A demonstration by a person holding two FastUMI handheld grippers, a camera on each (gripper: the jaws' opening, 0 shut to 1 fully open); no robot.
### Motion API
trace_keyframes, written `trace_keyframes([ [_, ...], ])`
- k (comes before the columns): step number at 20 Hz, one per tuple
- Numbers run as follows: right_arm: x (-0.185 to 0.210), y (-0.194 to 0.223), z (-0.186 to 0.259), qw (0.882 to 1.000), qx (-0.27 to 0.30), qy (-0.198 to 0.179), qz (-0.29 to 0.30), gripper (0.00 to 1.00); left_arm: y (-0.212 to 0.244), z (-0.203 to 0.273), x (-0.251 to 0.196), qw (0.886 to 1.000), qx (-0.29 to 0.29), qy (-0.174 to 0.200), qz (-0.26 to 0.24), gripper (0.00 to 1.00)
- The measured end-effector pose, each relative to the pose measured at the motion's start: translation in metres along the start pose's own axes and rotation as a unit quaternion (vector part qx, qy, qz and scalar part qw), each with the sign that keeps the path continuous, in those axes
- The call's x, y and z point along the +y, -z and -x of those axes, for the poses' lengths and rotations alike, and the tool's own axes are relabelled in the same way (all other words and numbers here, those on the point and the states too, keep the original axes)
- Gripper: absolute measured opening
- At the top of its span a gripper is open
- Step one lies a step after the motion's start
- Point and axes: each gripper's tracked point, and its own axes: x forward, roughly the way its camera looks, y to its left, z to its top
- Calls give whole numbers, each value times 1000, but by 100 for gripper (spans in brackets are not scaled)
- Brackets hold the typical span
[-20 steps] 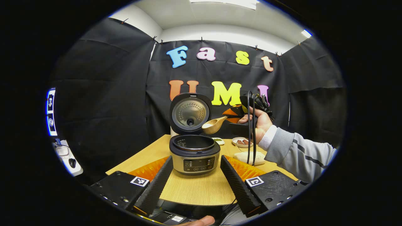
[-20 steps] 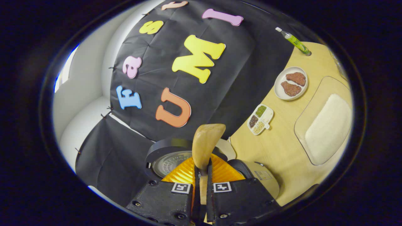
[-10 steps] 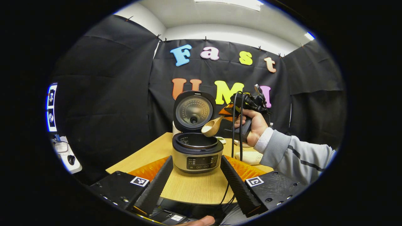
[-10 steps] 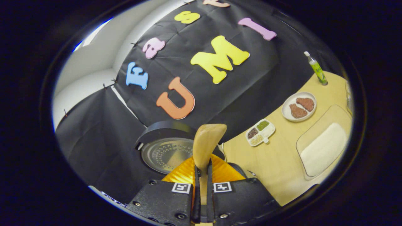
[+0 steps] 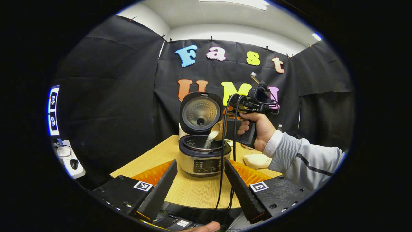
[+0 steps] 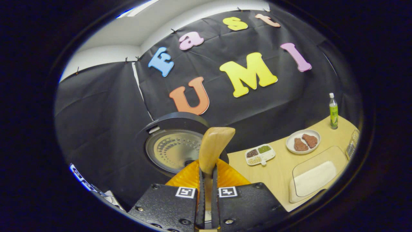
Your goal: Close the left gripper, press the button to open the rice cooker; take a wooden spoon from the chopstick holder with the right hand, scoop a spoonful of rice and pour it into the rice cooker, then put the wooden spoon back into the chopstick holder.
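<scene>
Our right gripper (image 6: 206, 180) clamps the wooden spoon (image 6: 213, 146), tipped over the open rice cooker (image 5: 204, 154). Rice (image 5: 208, 141) streams into the pot. Our left gripper (image 5: 200, 187) hangs spread wide, grasping nothing.

The wooden spoon (image 6: 214, 148) pinched between the right gripper's (image 6: 206, 190) fingers is smooth pale wood with a soft sheen. Ahead of the left gripper's (image 5: 199, 180) fingers, the rice cooker (image 5: 204, 154) has a brushed-metal body, glossy dark rim and shiny dimpled metal inside its lid (image 5: 201, 111). The table (image 5: 190, 190) is matt light wood-grain, and the sleeve (image 5: 305, 158) looks like soft knit cloth.
</scene>
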Motion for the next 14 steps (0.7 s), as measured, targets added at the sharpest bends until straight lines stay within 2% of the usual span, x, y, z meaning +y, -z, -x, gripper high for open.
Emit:
trace_keyframes([
  [3,16,-6,5,998,-13,-10,55,13,0,0,1,1000,-2,-2,6,94],
  [5,27,-14,10,993,-36,-18,115,13,1,0,1,1000,0,2,6,94],
  [8,36,-16,16,976,-66,-10,208,13,4,1,-1,1000,6,2,2,94],
  [12,51,-1,16,959,-59,-18,277,13,3,2,-4,1000,5,4,0,94],
  [14,60,4,19,943,-58,-24,327,12,2,2,-4,1000,4,4,0,94],
])
